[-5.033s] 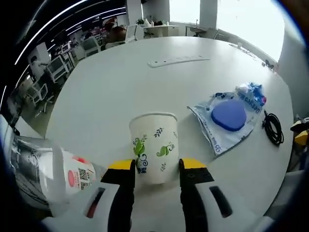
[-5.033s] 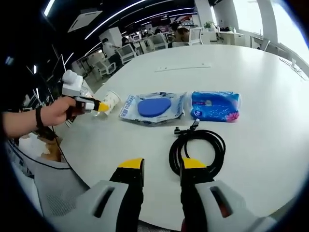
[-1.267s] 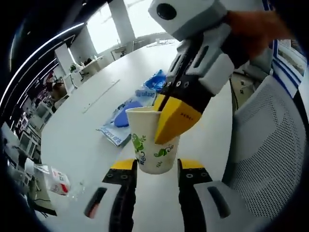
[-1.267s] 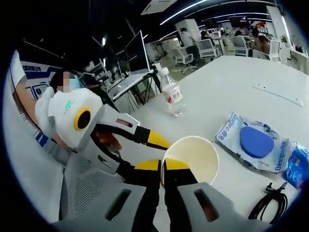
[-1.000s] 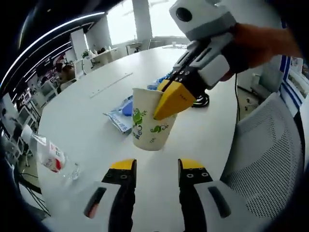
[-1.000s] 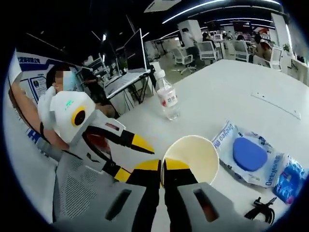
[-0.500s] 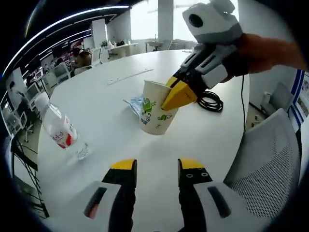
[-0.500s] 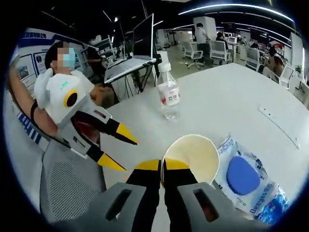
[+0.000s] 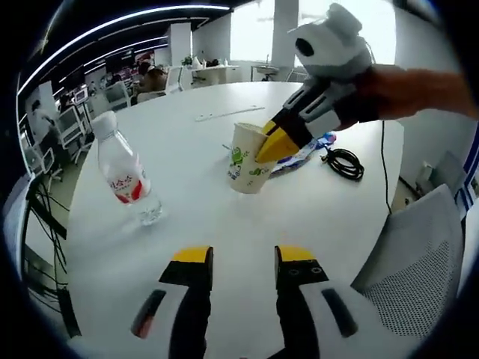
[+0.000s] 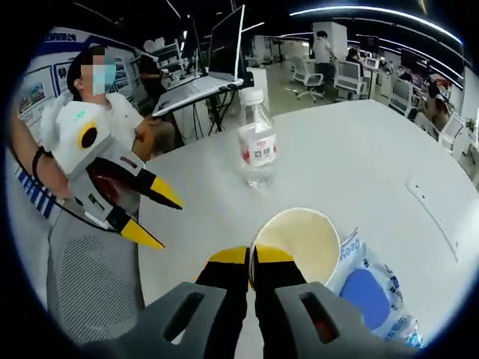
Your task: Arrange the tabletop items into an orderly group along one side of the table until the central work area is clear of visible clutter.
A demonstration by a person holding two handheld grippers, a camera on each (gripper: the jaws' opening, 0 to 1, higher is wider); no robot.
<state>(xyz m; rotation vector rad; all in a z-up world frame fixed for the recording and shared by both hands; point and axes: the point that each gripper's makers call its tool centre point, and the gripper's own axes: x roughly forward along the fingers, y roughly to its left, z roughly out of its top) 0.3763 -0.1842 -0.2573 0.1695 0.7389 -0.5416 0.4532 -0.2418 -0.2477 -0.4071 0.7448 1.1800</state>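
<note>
A white paper cup (image 9: 248,160) with green leaf print hangs tilted just above the white table (image 9: 187,142). My right gripper (image 9: 274,143) comes in from the right, shut on the cup's rim. In the right gripper view the yellow-tipped jaws of the right gripper (image 10: 251,256) pinch the near rim of the cup (image 10: 301,241), one inside and one outside. My left gripper (image 9: 241,260) stands open over the table's near edge, well short of the cup, nothing between its fingers. The left gripper (image 10: 153,216) appears at the left with its jaws spread.
A clear water bottle (image 9: 125,176) with a red label stands left of the cup, also seen as the bottle (image 10: 257,145). A packet with a blue disc (image 10: 370,295), a black cable (image 9: 343,161) and a long white strip (image 9: 227,114) lie beyond. A mesh chair (image 9: 419,258) stands at the right.
The left gripper has let go of the cup and drawn back from it. The right gripper keeps its hold on the rim and has carried the cup away over the table.
</note>
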